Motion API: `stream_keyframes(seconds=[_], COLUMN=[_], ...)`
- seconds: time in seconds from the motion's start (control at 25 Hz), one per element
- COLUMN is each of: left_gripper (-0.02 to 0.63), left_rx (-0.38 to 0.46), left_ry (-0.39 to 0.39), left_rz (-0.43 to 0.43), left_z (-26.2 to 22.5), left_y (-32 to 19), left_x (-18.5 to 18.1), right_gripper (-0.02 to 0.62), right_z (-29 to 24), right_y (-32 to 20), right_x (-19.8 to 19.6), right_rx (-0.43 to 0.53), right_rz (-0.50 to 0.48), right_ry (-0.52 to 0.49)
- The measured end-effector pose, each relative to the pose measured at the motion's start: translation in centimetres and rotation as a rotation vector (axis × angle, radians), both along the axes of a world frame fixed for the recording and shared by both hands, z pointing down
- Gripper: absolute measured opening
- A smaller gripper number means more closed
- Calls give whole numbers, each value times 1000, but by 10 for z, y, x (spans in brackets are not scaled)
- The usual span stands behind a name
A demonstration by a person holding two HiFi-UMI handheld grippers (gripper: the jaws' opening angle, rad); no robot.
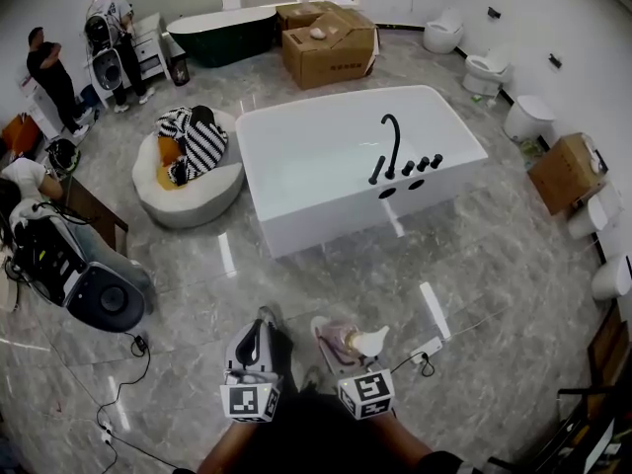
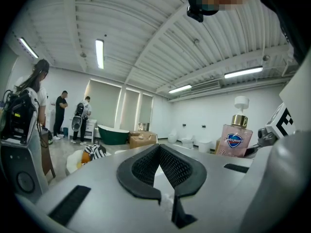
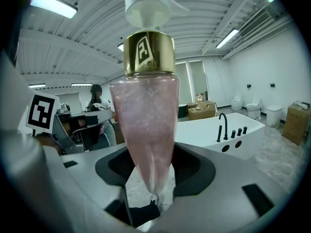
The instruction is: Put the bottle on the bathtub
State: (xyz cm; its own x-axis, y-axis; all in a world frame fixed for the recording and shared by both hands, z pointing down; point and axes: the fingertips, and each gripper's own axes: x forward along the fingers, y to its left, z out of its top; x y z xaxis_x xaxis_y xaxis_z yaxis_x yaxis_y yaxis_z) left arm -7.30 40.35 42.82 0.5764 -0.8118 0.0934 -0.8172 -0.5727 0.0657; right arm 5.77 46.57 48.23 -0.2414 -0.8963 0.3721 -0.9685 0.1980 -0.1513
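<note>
A white bathtub [image 1: 346, 156] with a black faucet [image 1: 392, 141] stands in the middle of the room, ahead of me. My right gripper [image 1: 336, 334] is low in the head view and shut on a pink soap bottle [image 1: 357, 344] with a white pump. In the right gripper view the bottle [image 3: 148, 110] stands upright between the jaws of that gripper [image 3: 150, 174], gold collar on top, with the bathtub [image 3: 218, 135] behind at right. My left gripper [image 1: 259, 332] is beside it, shut on nothing. In the left gripper view its black pads [image 2: 146, 169] meet, and the bottle [image 2: 234, 137] shows at right.
A round white pouf [image 1: 188, 181] with striped cloth sits left of the tub. Cardboard boxes [image 1: 329, 42] and a dark green tub [image 1: 232, 33] stand behind. Toilets [image 1: 487, 70] line the right wall. People [image 1: 49, 72] and black equipment [image 1: 94, 294] are at left. A cable plug [image 1: 425, 349] lies on the floor.
</note>
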Motion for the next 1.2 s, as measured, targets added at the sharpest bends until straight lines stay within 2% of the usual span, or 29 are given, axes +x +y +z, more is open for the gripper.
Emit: stream_keyframes(seconds=[0.28,0.64,1.04,1.2], left_gripper=[15,15,15,15], left_rx=[-1,-29,-48,-77], left_ry=[9,14,3,18], left_rz=[20,41,70,53], left_z=[7,10,9,19], left_y=[-58,-174,-312,-358], left_x=[17,27,12,-1], right_gripper=[224,224,224,224], right_z=[9,9,13,20], right_y=[-47,-152,-283,-330], right_x=[13,25,7,-4], right_rx=[-15,-38,-71,-85], right_rz=[23,61,84,85], right_ry=[3,9,24,37])
